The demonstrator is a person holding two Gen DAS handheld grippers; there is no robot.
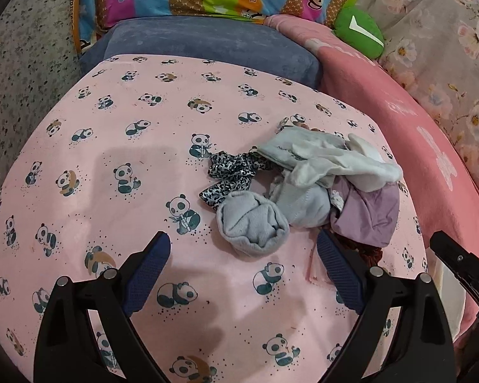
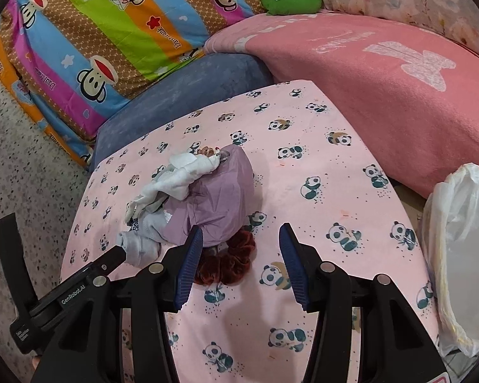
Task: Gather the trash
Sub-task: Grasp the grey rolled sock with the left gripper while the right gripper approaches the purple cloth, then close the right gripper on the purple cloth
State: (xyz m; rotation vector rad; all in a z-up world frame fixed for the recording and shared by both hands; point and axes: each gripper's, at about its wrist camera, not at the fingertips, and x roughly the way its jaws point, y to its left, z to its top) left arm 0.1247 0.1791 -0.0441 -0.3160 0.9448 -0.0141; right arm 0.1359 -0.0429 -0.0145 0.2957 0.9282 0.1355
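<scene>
Left gripper [image 1: 243, 249]: jaws spread wide, nothing between the pads, hovering over the panda sheet [image 1: 111, 159]. Just ahead of its tips, slightly toward its right finger, lies the pile: a balled grey sock [image 1: 252, 223] nearest, a leopard-print scrunchie [image 1: 230, 172] beyond it to the left, white socks [image 1: 329, 156] further ahead, a lilac cloth [image 1: 370, 214] off the right finger. Right gripper [image 2: 241, 239]: jaws also spread, empty. A rust-red scrunchie [image 2: 230, 261] lies on the sheet [image 2: 319, 191] partly between its fingers, against the left pad; contact cannot be told. The lilac cloth [image 2: 214, 201] sits just ahead of the left fingertip, white socks [image 2: 178, 175] on top of it further ahead-left, grey sock [image 2: 140, 249] to the left beside the other gripper's tip. Bin with white liner bag [image 2: 463, 255] stands to the right of the right gripper, off the sheet edge. Pink blanket [image 2: 383, 79] ahead-right; blue cushion [image 2: 182, 95] and striped pillow [image 2: 95, 32] ahead-left.
</scene>
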